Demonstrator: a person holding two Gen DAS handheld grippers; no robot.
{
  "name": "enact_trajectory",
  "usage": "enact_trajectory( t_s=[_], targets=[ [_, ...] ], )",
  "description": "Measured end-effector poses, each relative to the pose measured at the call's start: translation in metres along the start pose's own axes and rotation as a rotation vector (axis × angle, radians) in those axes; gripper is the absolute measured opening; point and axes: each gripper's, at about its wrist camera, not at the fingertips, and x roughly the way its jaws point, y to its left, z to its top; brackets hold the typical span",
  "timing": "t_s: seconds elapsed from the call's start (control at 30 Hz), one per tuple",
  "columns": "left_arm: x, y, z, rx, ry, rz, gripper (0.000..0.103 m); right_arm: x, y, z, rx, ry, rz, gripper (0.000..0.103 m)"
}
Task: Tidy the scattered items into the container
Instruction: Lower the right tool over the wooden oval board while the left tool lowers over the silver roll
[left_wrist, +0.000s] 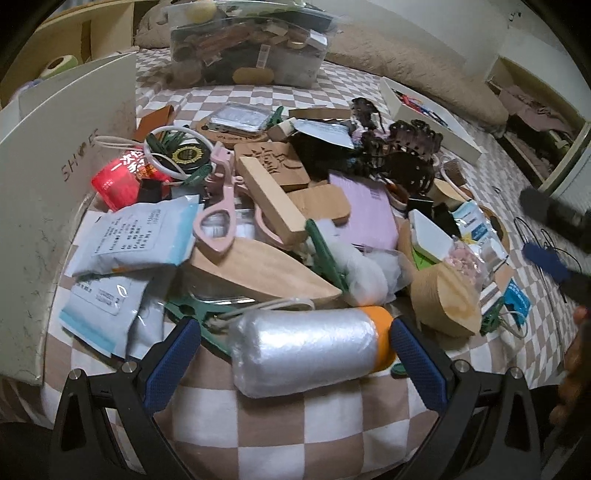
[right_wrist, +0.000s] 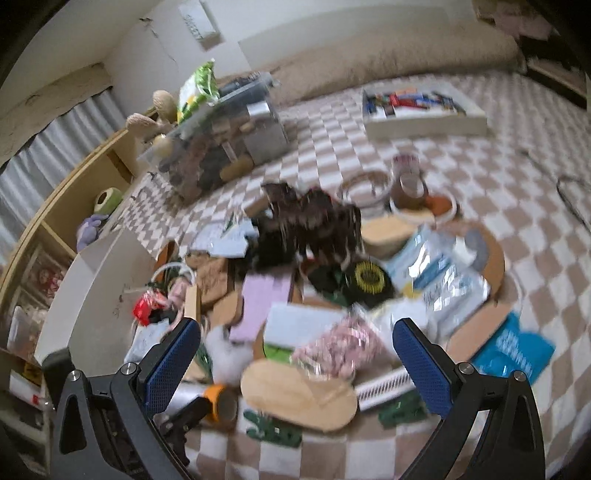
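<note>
Bed with brown-white checkered cover (left_wrist: 295, 424) carries everything. Plastic-bag roll (left_wrist: 306, 350) — crinkly silvery film on orange core, cylinder on its side — lies at near edge of pile, between pads of left hand-held gripper (left_wrist: 295, 360); jaws wide, apparently not yet touching, likely lining up for pick. Behind: smooth wooden pieces, pink scissors (left_wrist: 218, 210), soft foil pouches. Clear container (left_wrist: 247, 40), already packed, stands at far side of bed. Right hand-held gripper (right_wrist: 295, 363) hovers over clutter, wide open, empty — view blurred.
</note>
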Motion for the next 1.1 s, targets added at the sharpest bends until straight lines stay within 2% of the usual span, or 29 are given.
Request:
enact_trajectory(
  t_s=[0.1, 0.23, 0.47, 0.67, 0.8, 1.1],
  targets=[
    [-0.001, -0.005, -0.002, 0.028, -0.012, 0.009, 0.103, 0.004, -0.004, -0.013, 0.035, 0.033, -0.036, 0.103],
    [0.002, -0.006, -0.003, 0.026, -0.014, 0.006, 0.103, 0.010, -0.016, -0.023, 0.152, 0.077, -0.019, 0.103],
    [-0.003, -0.010, -0.007, 0.042, -0.032, -0.013, 0.103, 0.028, -0.036, -0.042, 0.369, 0.171, 0.100, 0.103],
    [0.000, -0.018, -0.009, 0.080, -0.037, -0.011, 0.103, 0.035, -0.027, -0.043, 0.348, 0.167, 0.070, 0.103],
    [0.010, -0.010, -0.009, 0.042, 0.001, -0.019, 0.103, 0.043, -0.019, -0.046, 0.314, 0.150, 0.015, 0.103],
    [0.007, -0.003, -0.012, 0.001, -0.003, -0.038, 0.103, 0.053, -0.001, -0.049, 0.208, 0.116, -0.096, 0.103]
  ],
)
